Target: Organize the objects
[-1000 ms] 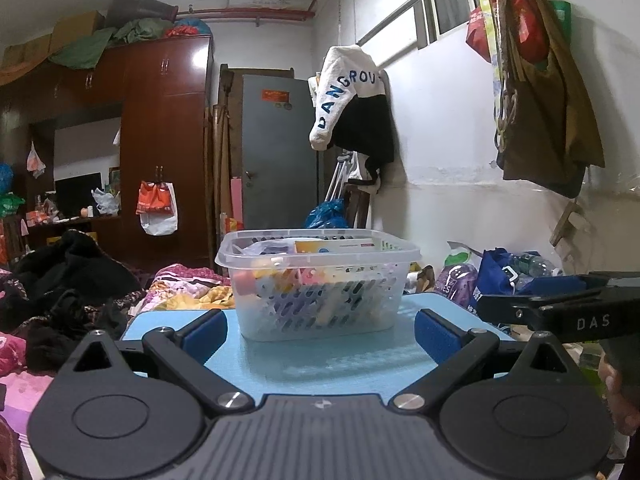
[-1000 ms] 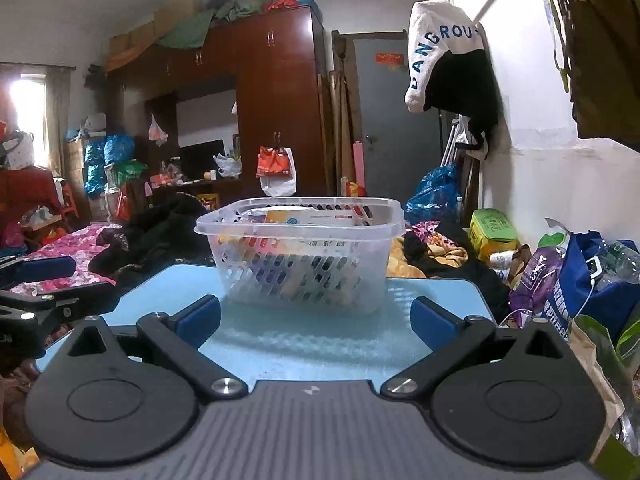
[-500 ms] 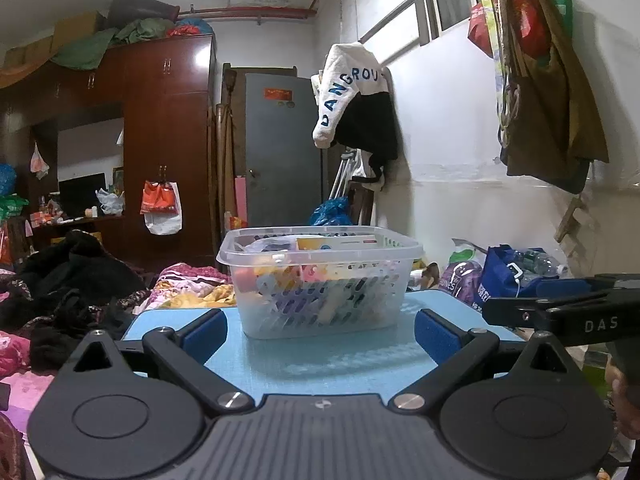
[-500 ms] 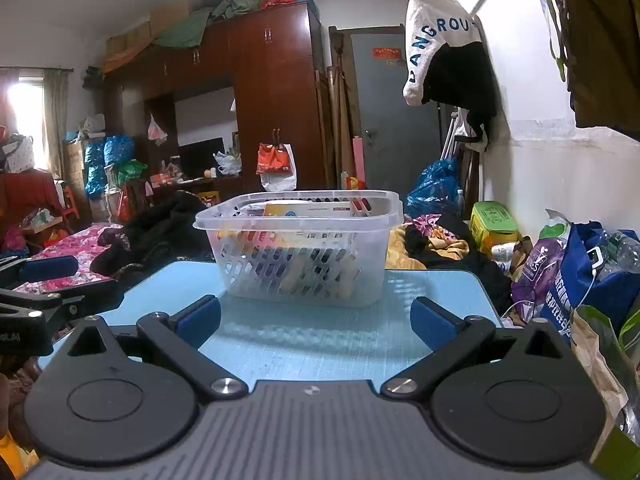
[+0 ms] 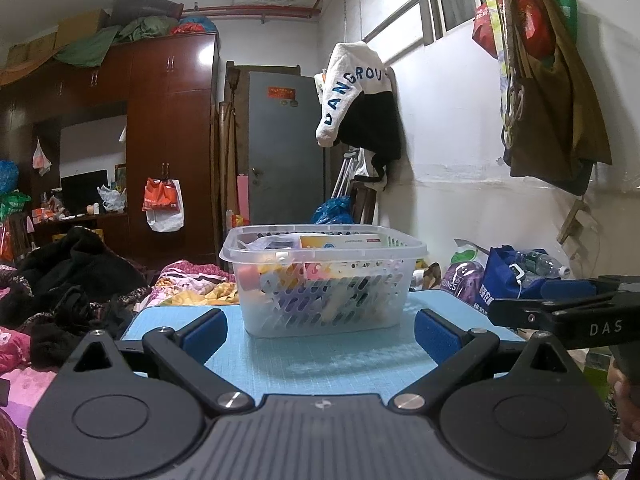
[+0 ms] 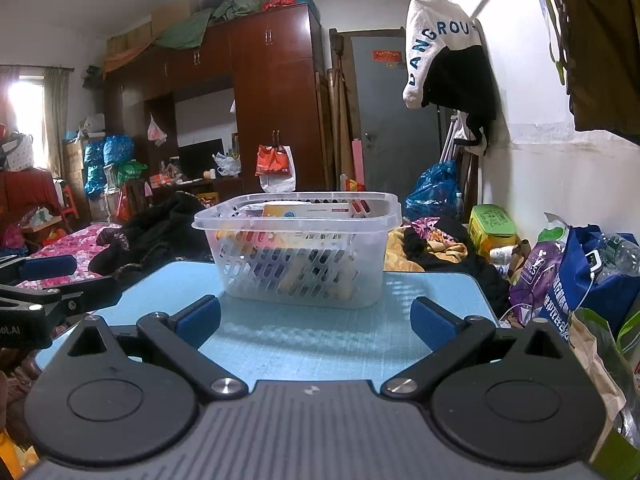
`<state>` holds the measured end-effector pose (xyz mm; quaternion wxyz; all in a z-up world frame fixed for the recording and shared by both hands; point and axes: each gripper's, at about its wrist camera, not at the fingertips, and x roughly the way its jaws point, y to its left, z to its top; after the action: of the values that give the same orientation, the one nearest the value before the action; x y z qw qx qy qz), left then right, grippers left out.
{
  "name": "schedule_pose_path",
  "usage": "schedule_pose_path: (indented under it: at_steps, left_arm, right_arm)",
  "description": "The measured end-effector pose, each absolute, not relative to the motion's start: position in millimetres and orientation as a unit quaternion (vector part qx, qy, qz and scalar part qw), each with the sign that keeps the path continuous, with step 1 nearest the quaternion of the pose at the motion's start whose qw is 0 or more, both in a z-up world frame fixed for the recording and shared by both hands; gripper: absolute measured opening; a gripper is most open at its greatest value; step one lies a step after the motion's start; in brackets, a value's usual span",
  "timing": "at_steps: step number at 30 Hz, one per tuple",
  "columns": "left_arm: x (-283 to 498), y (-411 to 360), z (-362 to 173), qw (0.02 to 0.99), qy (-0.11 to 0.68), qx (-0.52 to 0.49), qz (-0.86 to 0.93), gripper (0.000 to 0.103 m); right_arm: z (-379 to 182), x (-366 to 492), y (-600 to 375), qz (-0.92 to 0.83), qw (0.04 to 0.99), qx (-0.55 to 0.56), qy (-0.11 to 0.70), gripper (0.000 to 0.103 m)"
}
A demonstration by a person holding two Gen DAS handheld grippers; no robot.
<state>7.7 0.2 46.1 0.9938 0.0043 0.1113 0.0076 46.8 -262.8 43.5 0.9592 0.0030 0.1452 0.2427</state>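
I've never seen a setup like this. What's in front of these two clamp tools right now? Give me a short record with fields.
surface: blue mat on a small table
main item: clear plastic basket standing upright on the mat
basket contents: boxes and colourful packets; exact items too hard to tell
left gripper: open, empty, short of the basket
right gripper: open, empty, short of the basket
contact: neither gripper touches the basket
background: brown wardrobe, grey door, white and black jacket hanging on the wall
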Motion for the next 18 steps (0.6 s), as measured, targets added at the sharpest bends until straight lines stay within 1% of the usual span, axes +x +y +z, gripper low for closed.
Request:
schedule_pose_path:
  at_steps: [18]
  left_arm:
    - [8.4,0.7,45.4,0.994,0.11,0.004,0.005,0.101]
  right_arm:
    - [43.4,46.9,-263.3,0.245,0.959,-0.001,0.144,0.103]
